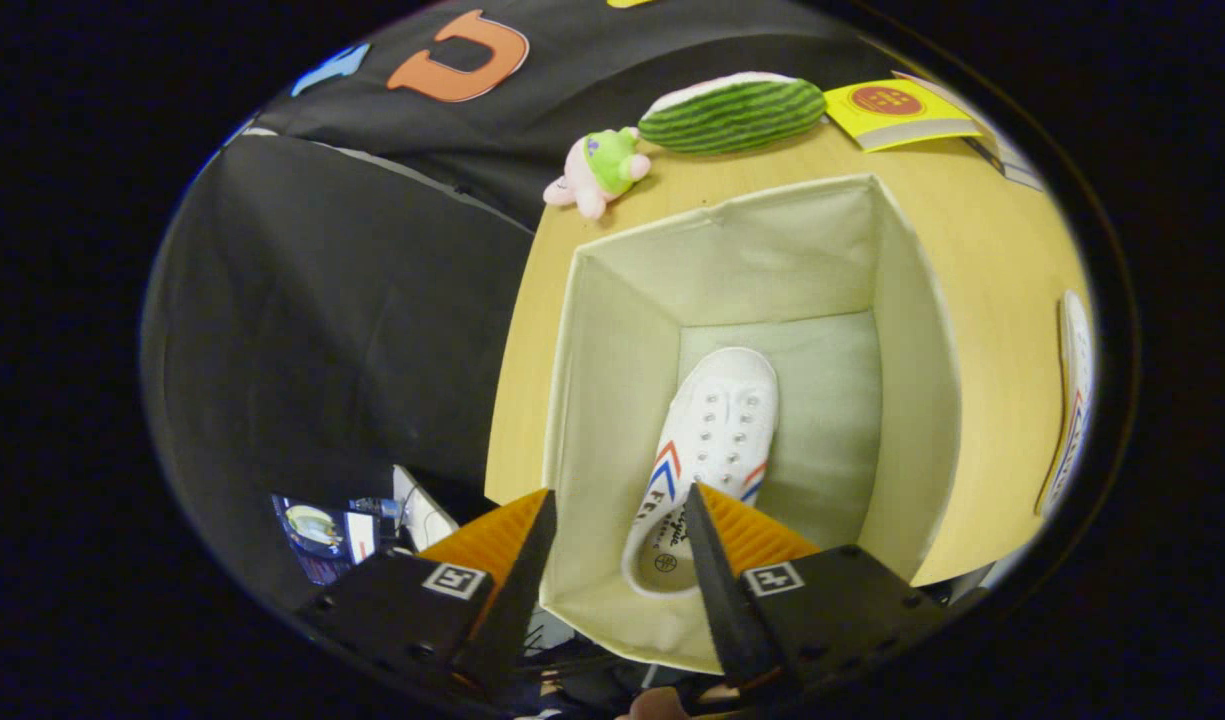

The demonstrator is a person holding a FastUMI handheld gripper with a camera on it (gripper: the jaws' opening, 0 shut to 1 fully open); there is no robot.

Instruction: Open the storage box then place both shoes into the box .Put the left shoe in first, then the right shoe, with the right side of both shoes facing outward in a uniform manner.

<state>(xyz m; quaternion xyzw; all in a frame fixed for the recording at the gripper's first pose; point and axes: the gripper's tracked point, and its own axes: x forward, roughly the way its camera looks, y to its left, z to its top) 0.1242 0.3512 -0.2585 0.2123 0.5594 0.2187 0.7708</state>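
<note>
A: Start big. What carries it all?

B: A pale wooden surface (992, 300). On it stands the box (612, 330), open-topped, soft cloth walls, near the surface's front edge. Judging by the fabric, the walls will give if pushed, so nothing should lean on them.

A: And the shoes?

B: One shoe (707, 450) lies on the box floor, toe toward the far wall, heel at the near wall. It sits closer to the left wall, leaving bare floor on the right. The second shoe (1072, 400) lies at the surface's right edge, well apart from the box; only its side stripe is clear.

A: How would that second one handle?

B: Likely light, canvas upper soft, rubber sole stiffer. I would pinch it at the heel collar or across the sole and upper near the middle, where the sole keeps its shape. The toe cap looks smooth and may slip.

A: The jaws?

B: The gripper (617, 510) hangs over the box's near rim, jaws apart, holding nothing. The shoe's heel shows between them, below, with no contact that I can see.

A: Anything smaller?

B: At the far edge, a watermelon toy (732, 112), a yellow card (897, 110) beside it, and a small plush (602, 170) at the far left corner. None block the way.
</note>
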